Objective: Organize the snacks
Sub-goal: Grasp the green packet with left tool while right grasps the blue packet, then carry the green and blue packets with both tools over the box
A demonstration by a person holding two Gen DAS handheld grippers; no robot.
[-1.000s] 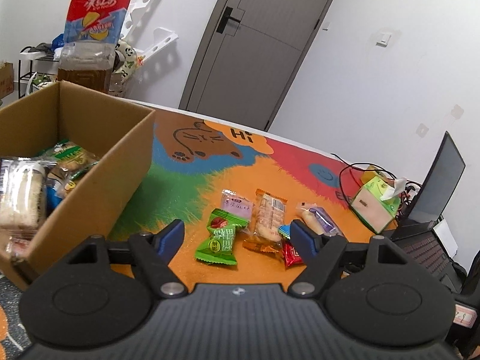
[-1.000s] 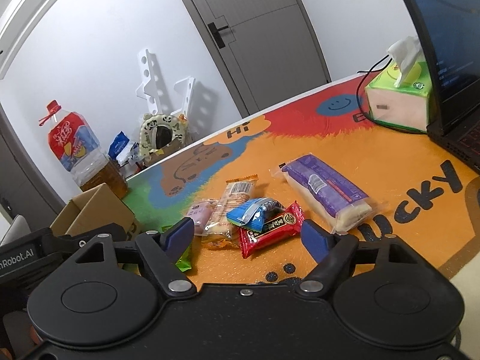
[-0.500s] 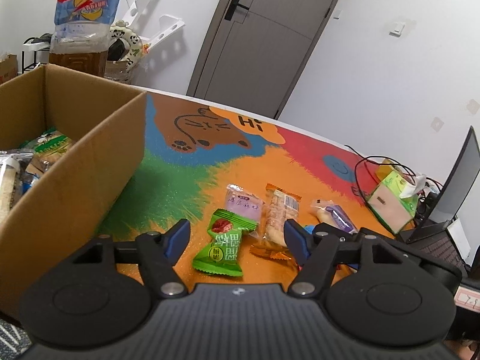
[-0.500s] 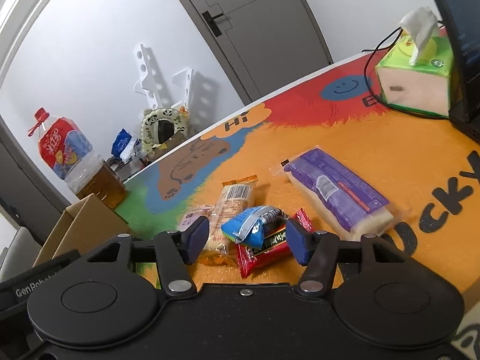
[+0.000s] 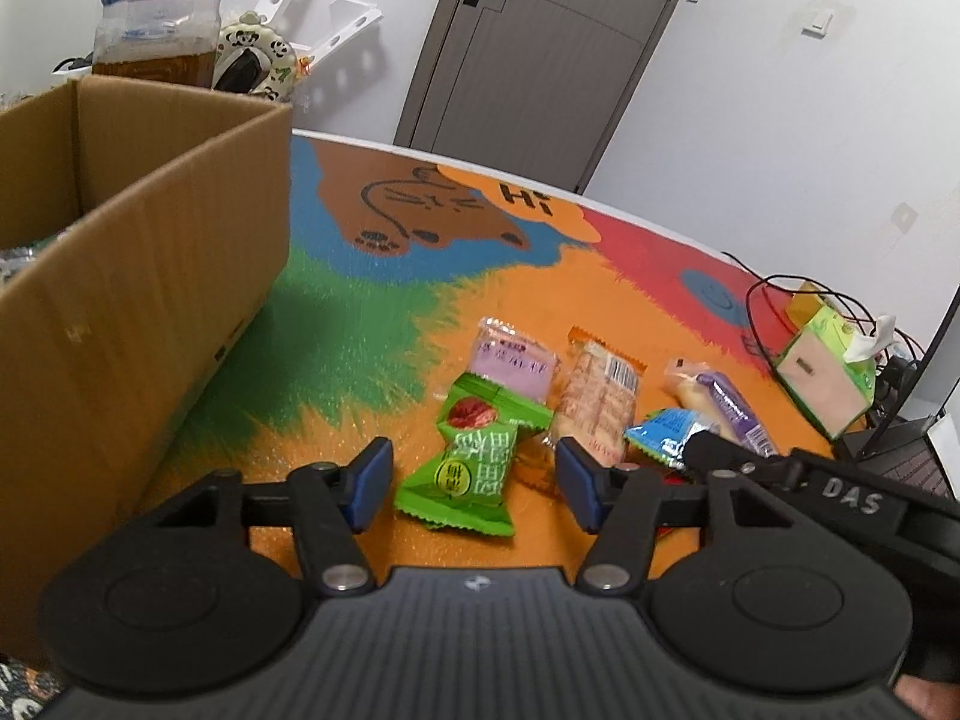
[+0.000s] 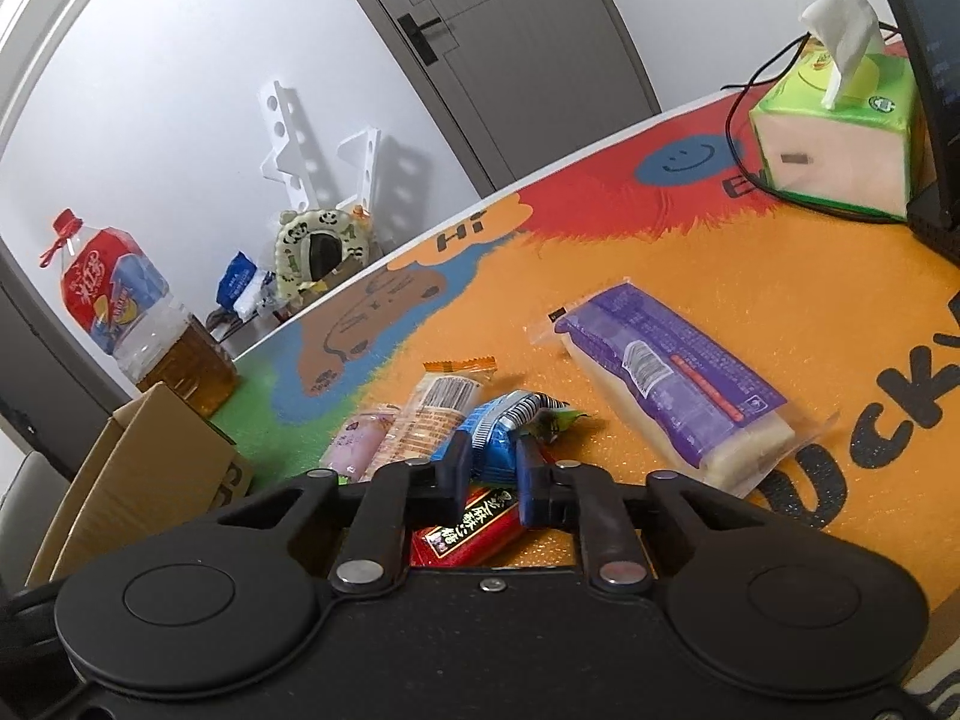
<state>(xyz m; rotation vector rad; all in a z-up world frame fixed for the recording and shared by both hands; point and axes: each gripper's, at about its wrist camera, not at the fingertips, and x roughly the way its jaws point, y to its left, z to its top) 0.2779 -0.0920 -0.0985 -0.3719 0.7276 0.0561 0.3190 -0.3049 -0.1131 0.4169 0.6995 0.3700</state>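
Left wrist view. Step in hand, as I judge it: picking loose snacks off the worktop (image 5: 372, 324) for the cardboard box (image 5: 150, 276).
- Left tool (image 5: 474, 477): jaws wide apart, holding nothing, low over the near edge of the mat, pointing forward and slightly down.
- Green packet (image 5: 474, 456): lies flat between the two blue pads, touching neither as far as I can tell.
- Pink packet (image 5: 513, 357): just beyond the green one, its near edge under it.
- Biscuit packet (image 5: 597, 396): right of the pink one, lying lengthwise away from the tool.
- Cardboard box: stands to the left, open-topped; its contents are mostly hidden by the near wall.
- Next move, by my reckoning: lower the tool a little, close on the green packet's crimped middle, then lift and carry left over the box wall.

Right wrist view. Step here looks like the grasp itself.
- Right tool (image 6: 493, 461): jaws nearly together, pinching the blue packet (image 6: 501, 426) at its near end; low, close to the worktop, angled forward.
- Red packet (image 6: 465, 531): lies under the tool, partly beneath the blue packet; it risks being dragged along when the blue one comes up.
- Purple bread packet (image 6: 672, 384): to the right, apart from the pile, flat on the mat.
- Tissue box (image 6: 834, 138): far right, well apart.
- Oil bottle (image 6: 132, 324): far left, behind the box corner.
- Next: a straight lift, then a long carry left to the box.
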